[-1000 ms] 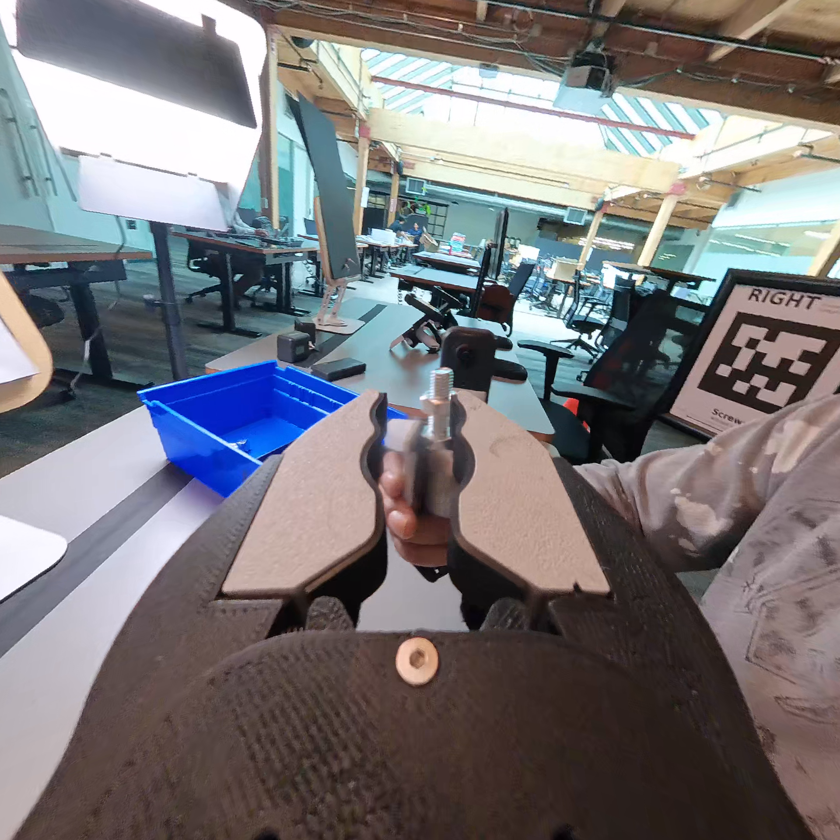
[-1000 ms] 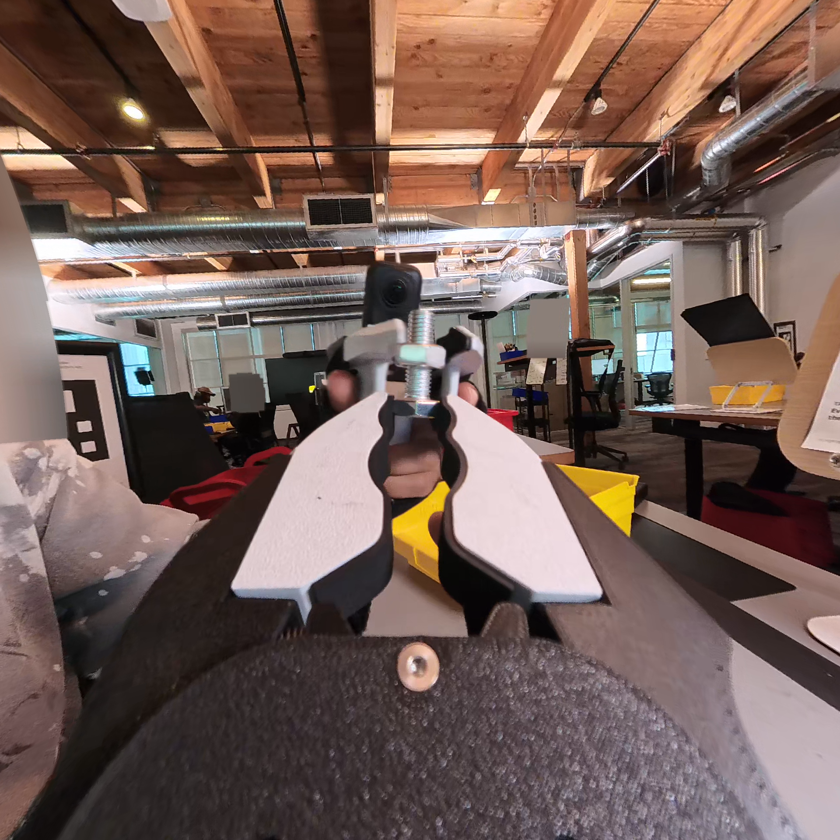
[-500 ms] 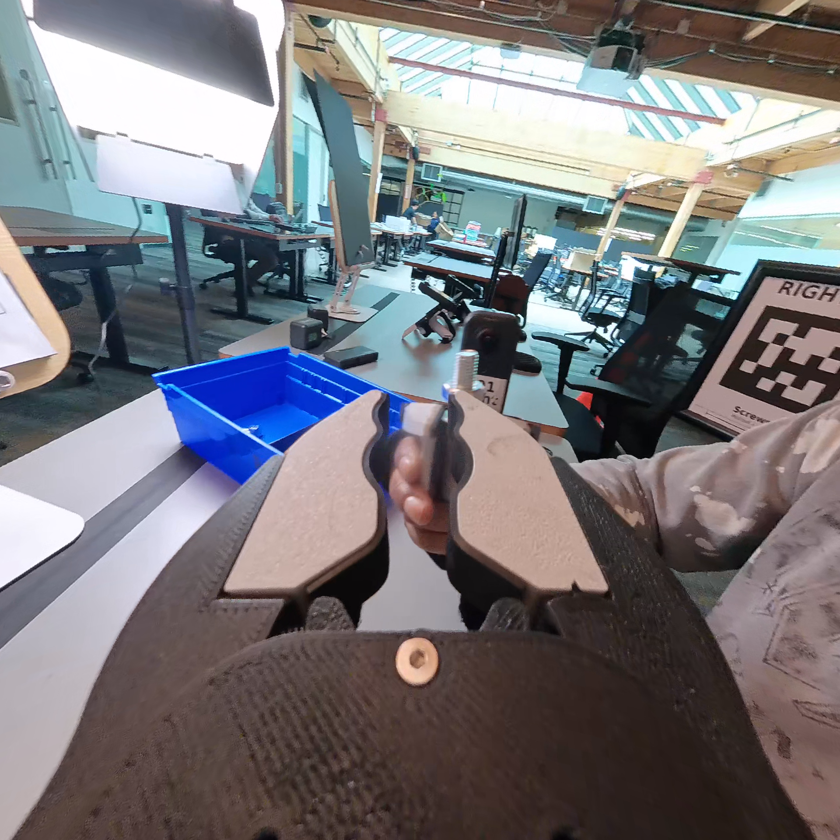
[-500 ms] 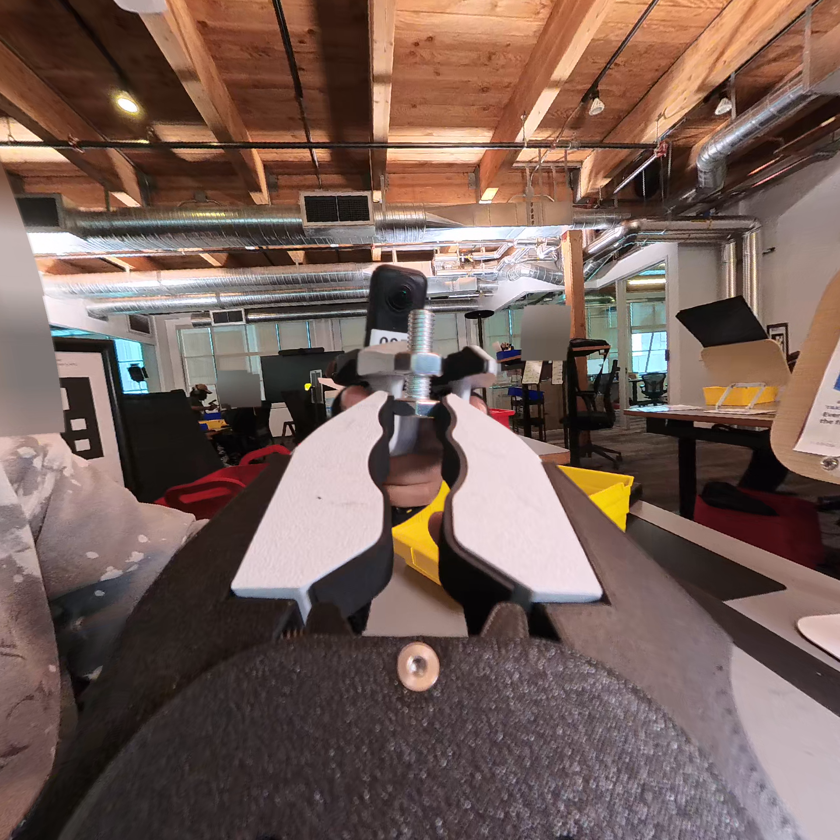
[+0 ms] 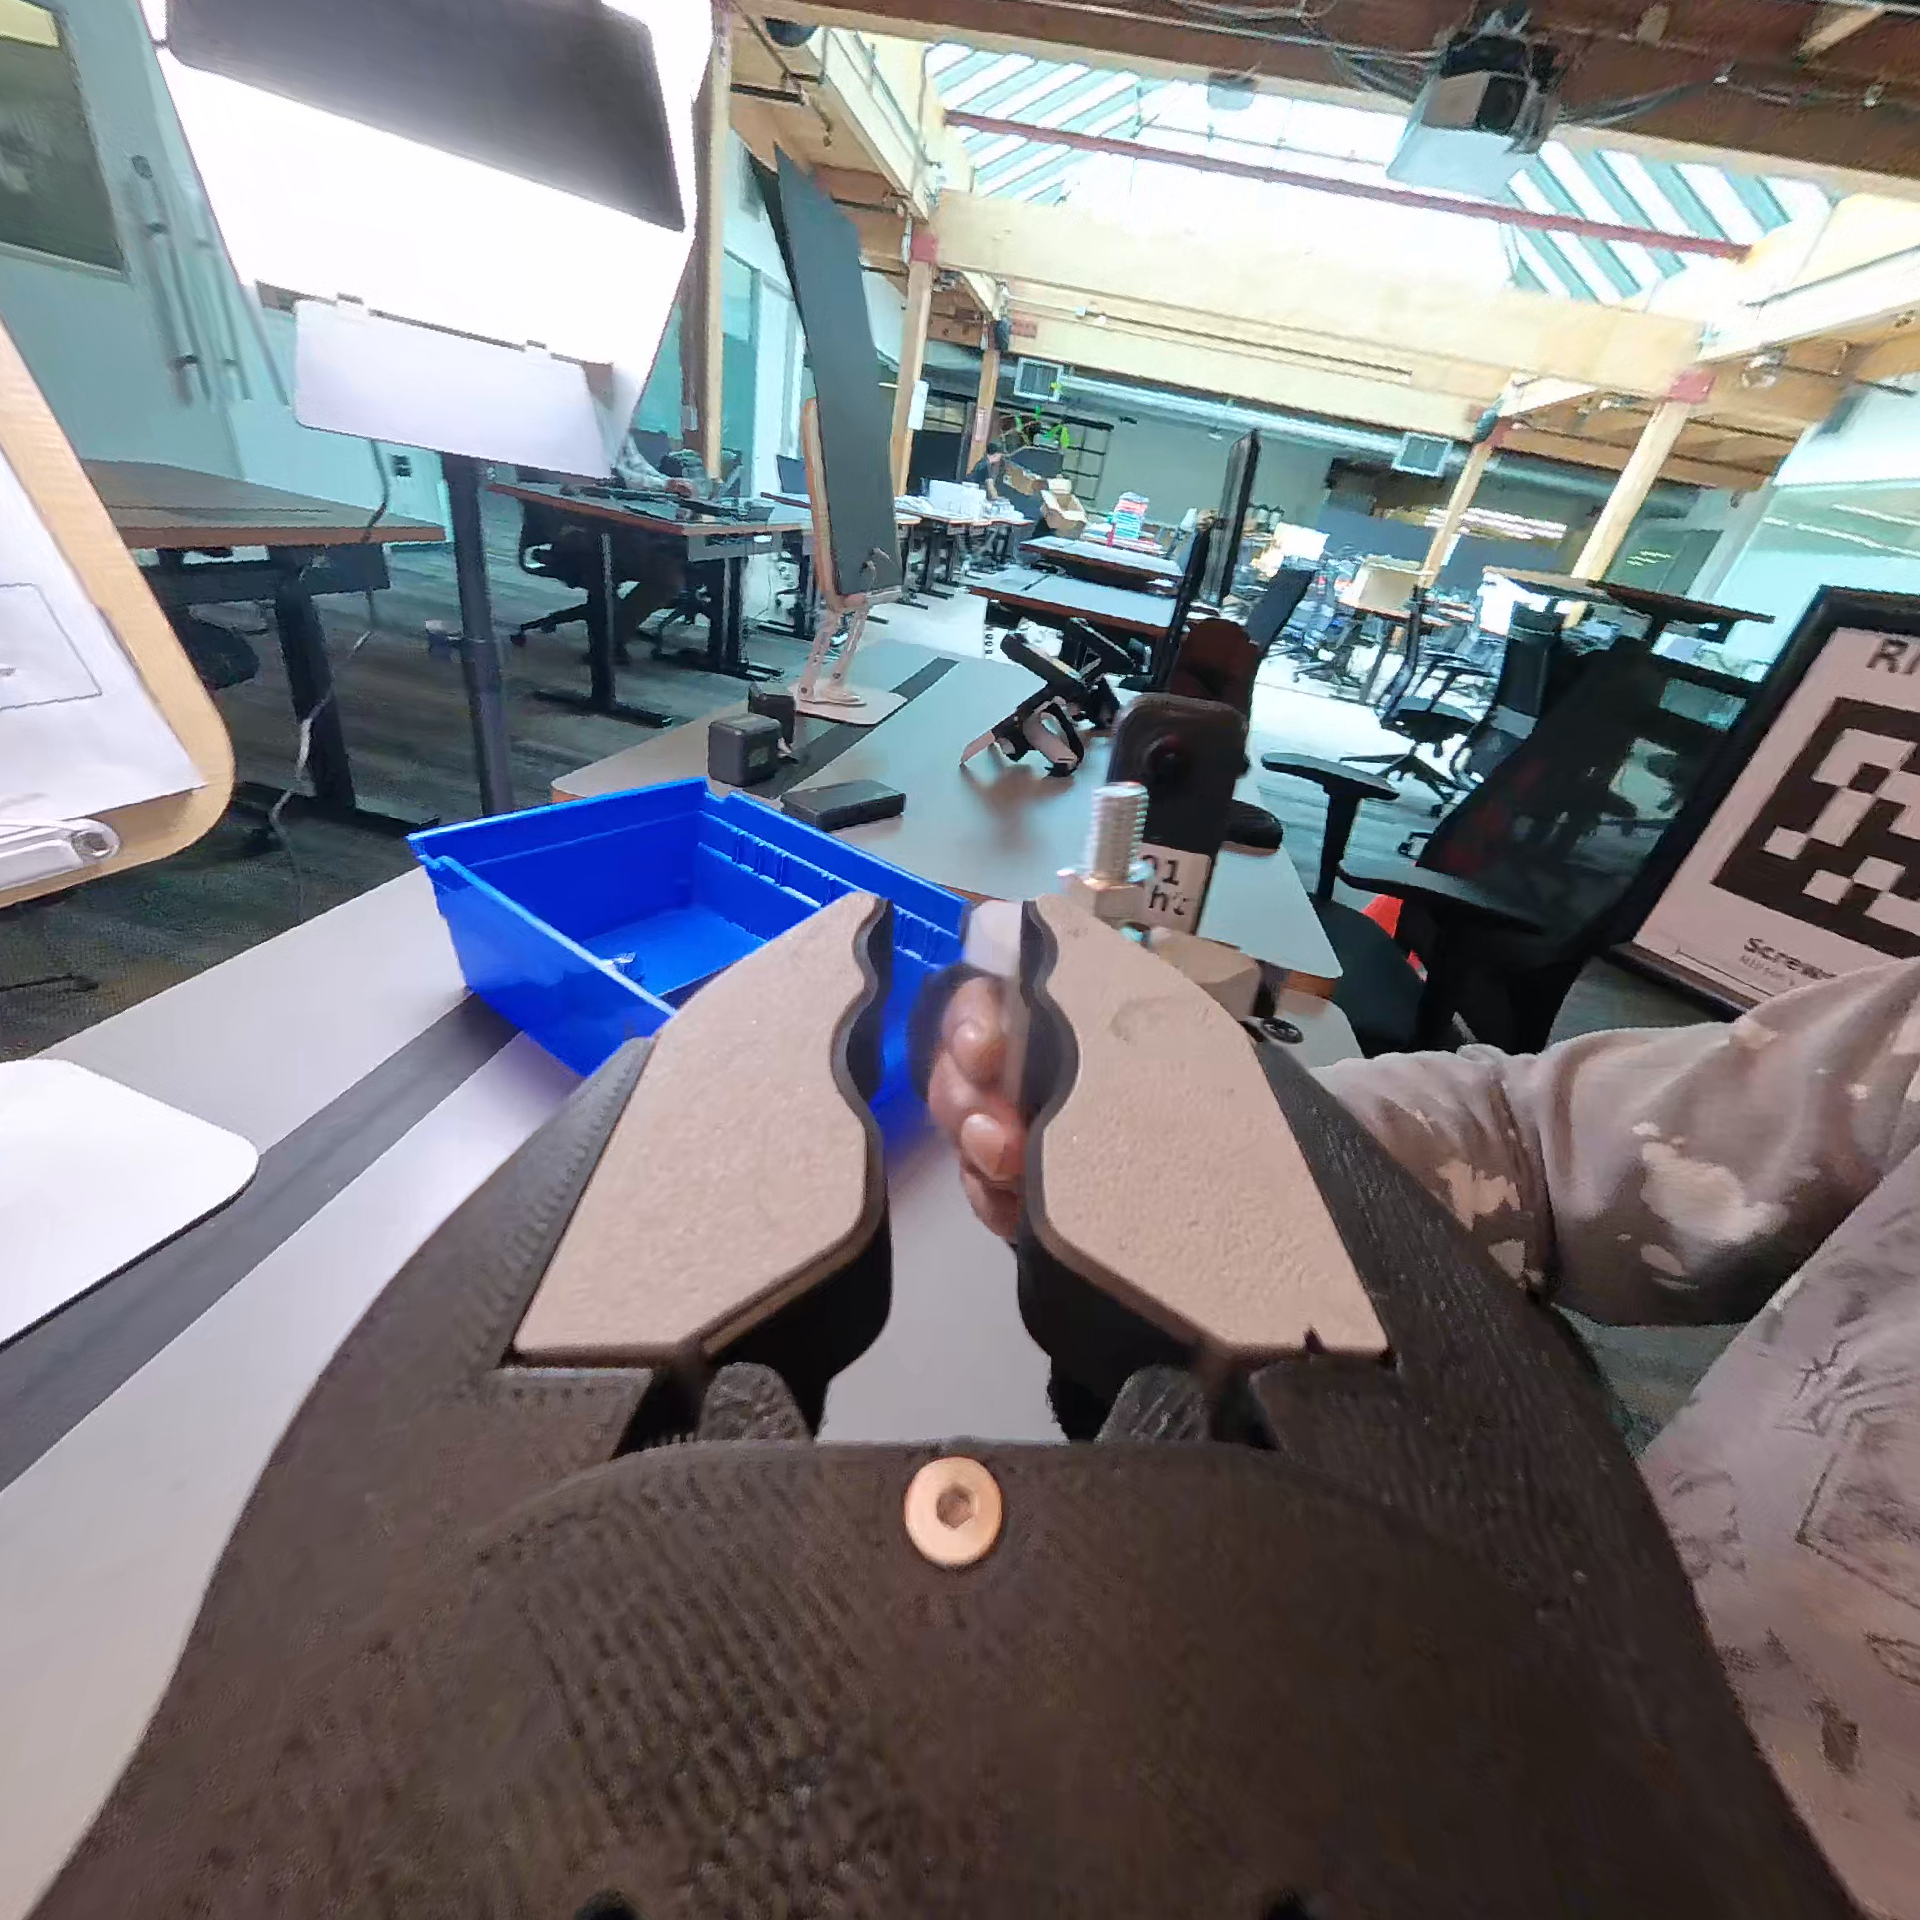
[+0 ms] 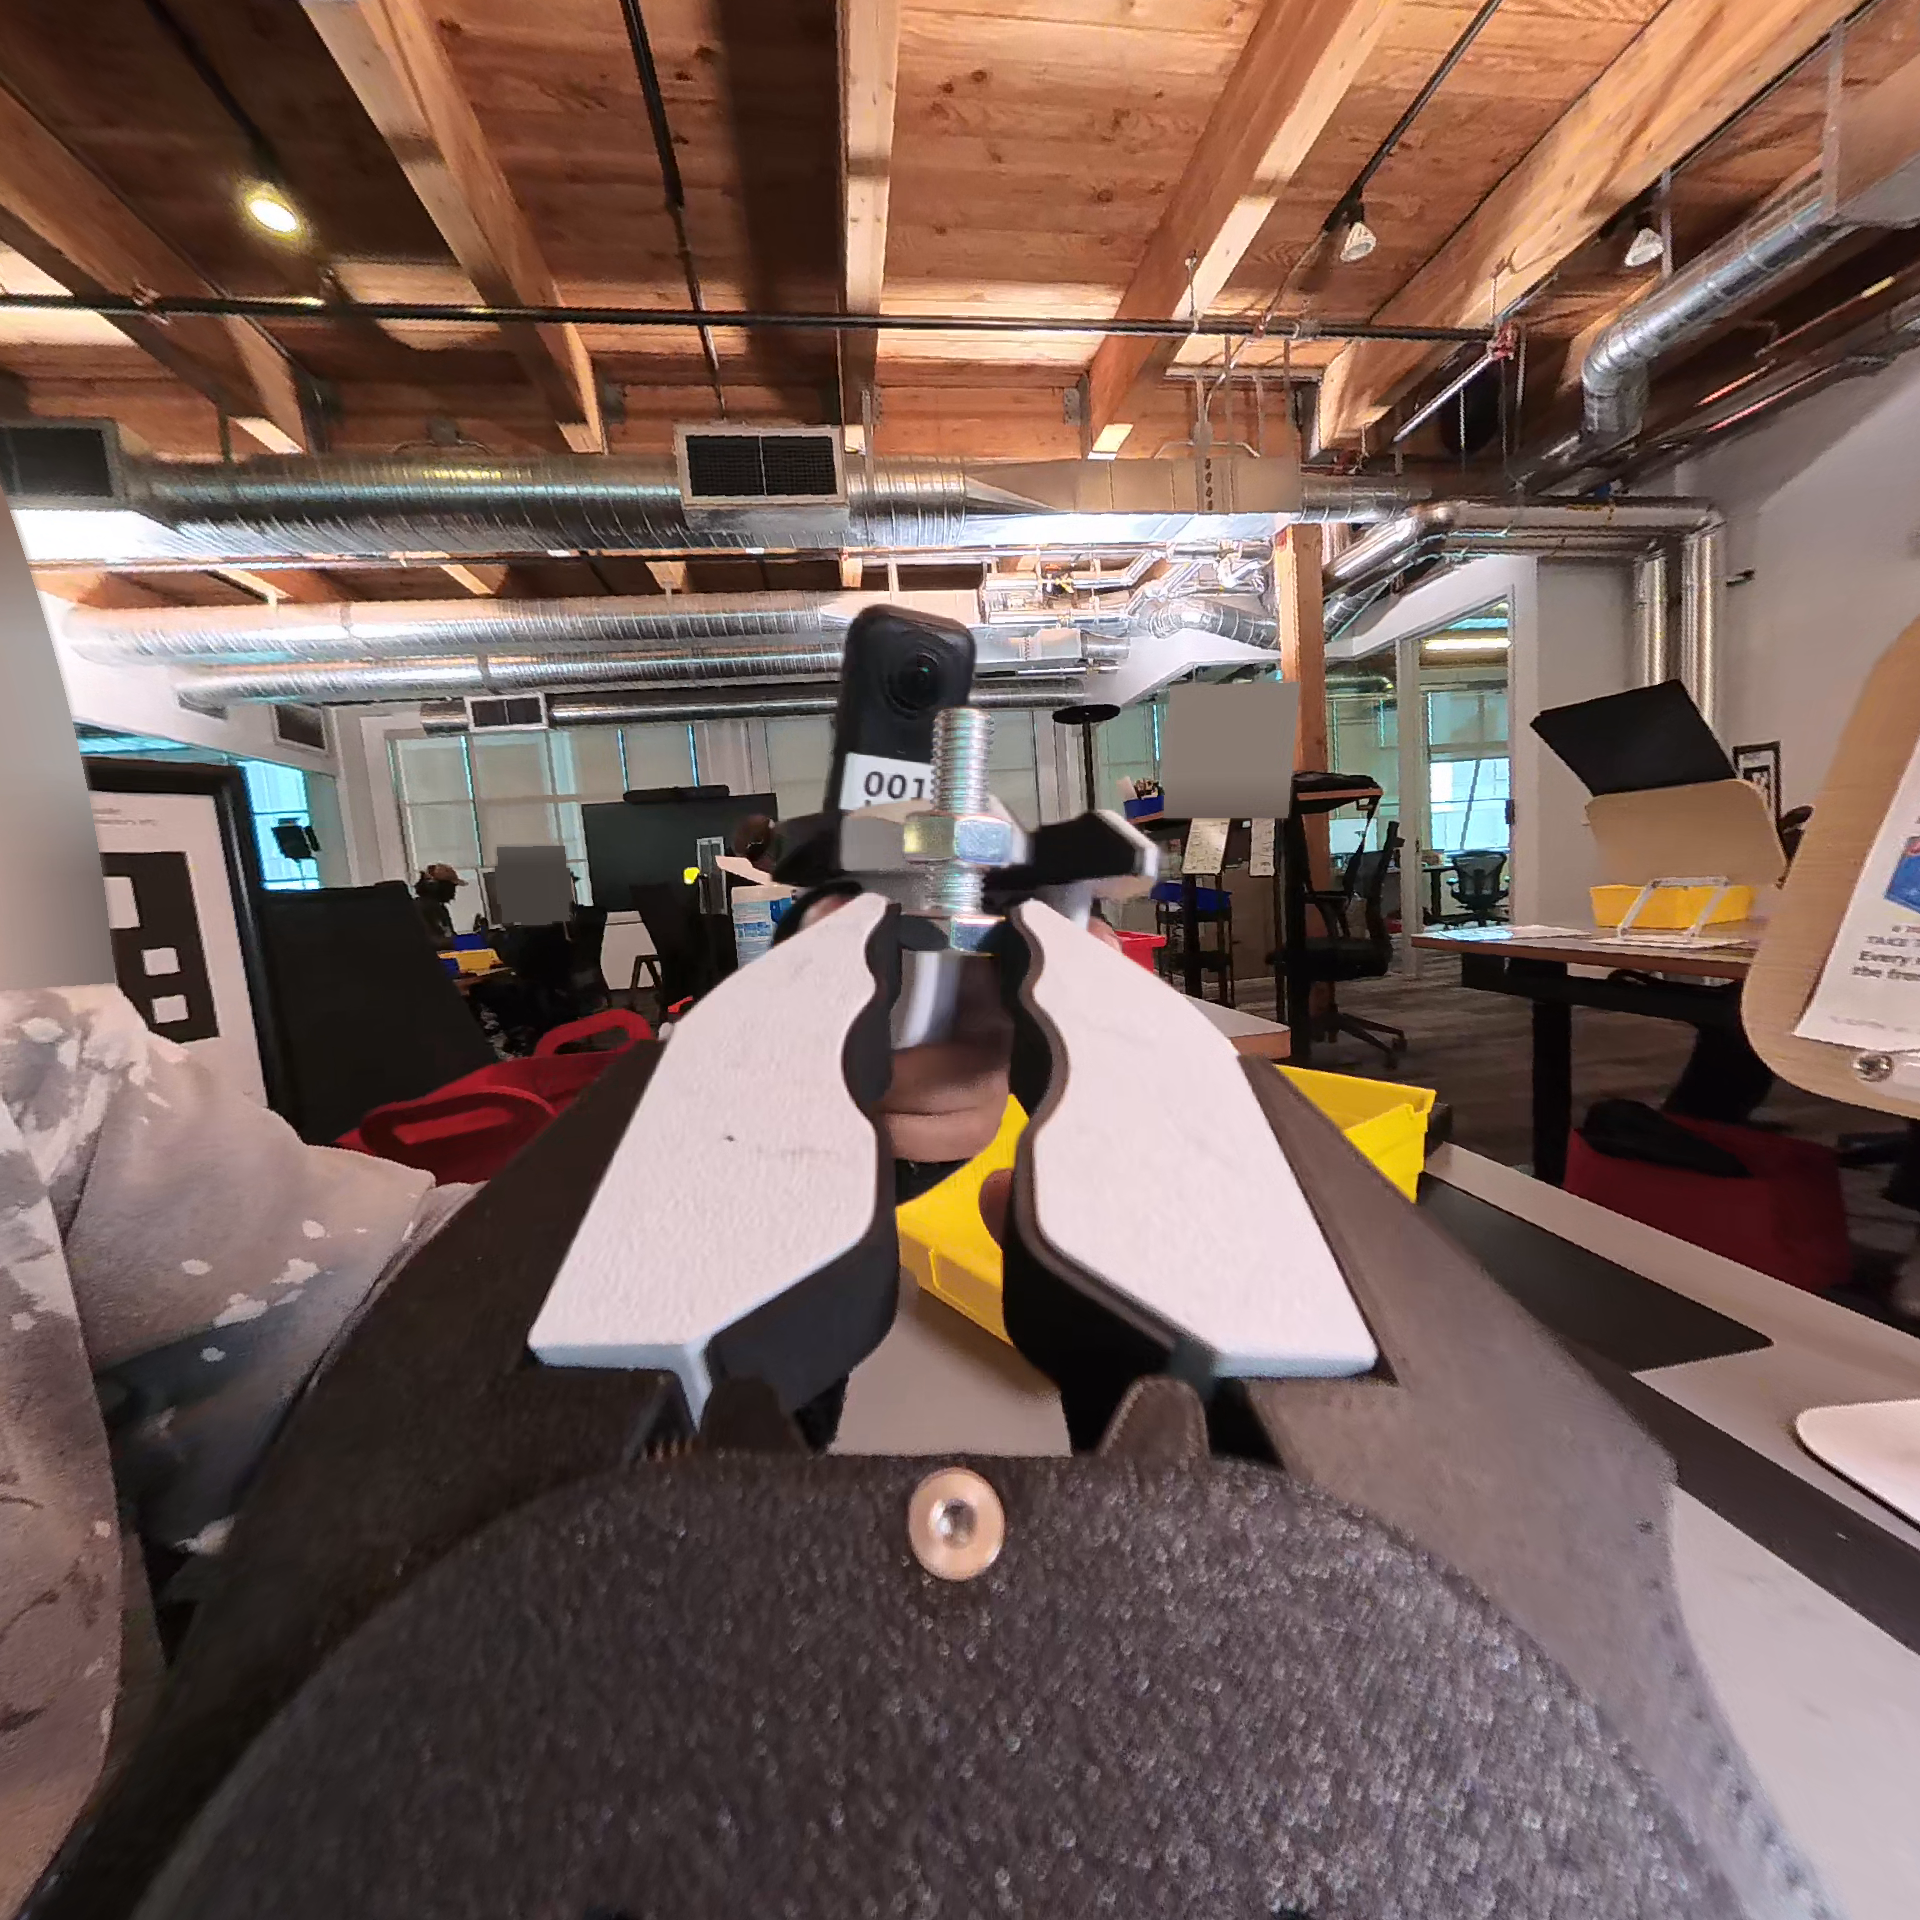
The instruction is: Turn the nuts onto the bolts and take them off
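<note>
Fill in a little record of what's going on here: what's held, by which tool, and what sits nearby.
right gripper: shut on the lower end of the bolt, which stands upright
nut: threaded partway up the bolt
left gripper: fingers either side of the nut; whether it is gripping is unclear
nearby: blue bin, yellow bin

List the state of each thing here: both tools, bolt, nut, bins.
left tool: jaws apart, nut not between them in its own view.
right tool: shut on the bolt's lower end.
bolt: upright, held in the air.
nut: threaded partway down the bolt.
blue bin: upright, nearly empty.
yellow bin: upright, contents hidden.
</note>
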A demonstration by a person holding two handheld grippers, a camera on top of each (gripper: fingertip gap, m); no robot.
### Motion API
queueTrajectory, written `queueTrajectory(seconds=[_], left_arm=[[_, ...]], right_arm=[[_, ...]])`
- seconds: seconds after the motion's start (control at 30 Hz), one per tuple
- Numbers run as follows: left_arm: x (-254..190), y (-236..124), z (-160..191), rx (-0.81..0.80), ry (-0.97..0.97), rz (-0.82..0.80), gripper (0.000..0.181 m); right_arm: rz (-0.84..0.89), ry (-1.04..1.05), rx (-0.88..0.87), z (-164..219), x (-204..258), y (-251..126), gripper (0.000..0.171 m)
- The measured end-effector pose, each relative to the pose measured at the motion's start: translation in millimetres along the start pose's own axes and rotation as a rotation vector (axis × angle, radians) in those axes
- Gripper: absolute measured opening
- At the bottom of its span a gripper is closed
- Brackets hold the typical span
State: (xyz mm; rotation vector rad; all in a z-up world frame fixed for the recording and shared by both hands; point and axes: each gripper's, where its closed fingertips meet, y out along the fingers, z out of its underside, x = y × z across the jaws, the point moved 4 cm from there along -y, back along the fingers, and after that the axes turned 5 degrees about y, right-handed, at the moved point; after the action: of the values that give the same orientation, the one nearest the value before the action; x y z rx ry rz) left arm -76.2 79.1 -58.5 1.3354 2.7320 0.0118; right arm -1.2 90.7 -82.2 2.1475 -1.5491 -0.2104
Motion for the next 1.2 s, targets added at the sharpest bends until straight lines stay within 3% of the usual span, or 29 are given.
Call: queueTrajectory(seconds=[0.1, 0.2, 0.27, 0.3, 0.37, 0.67, 0.77, 0.83, 0.87, 1.2], left_arm=[[-15, 5, -2, -0.006, -0.011, 0.092, 0.030], [-16, 12, 4, 0.037, 0.028, 0.060, 0.032], [-12, 10, 4, 0.052, -0.010, 0.047, 0.024], [-4, 7, 4, 0.059, -0.002, -0.022, 0.009], [5, 2, 5, 0.065, 0.038, -0.083, 0.012], [-21, 10, 1, 0.038, 0.012, 0.078, 0.030], [-17, 11, 4, 0.069, 0.037, 0.053, 0.029], [-1, 4, 4, 0.080, 0.056, -0.069, 0.009], [7, 0, 5, 0.089, 0.093, -0.133, 0.009], [14, -9, -1, 0.047, 0.042, -0.141, 0.010]], right_arm=[[0.026, 0.000, 0.014, 3, -4, 0, 0.018], [0.029, -0.012, 0.026, 5, -2, 1, 0.018], [0.042, -0.002, 0.016, 4, -5, 0, 0.018], [0.014, 0.011, -0.008, 1, -4, -3, 0.018], [0.001, 0.010, -0.016, -2, -3, -4, 0.018], [0.033, -0.016, 0.030, 6, -3, 1, 0.018], [0.036, -0.016, 0.029, 5, -3, 1, 0.018], [0.014, 0.008, -0.010, 1, -4, -3, 0.018], [0.006, 0.020, -0.021, -2, -5, -4, 0.018], [0.082, -0.023, 0.007, -7, -15, -8, 0.018]])
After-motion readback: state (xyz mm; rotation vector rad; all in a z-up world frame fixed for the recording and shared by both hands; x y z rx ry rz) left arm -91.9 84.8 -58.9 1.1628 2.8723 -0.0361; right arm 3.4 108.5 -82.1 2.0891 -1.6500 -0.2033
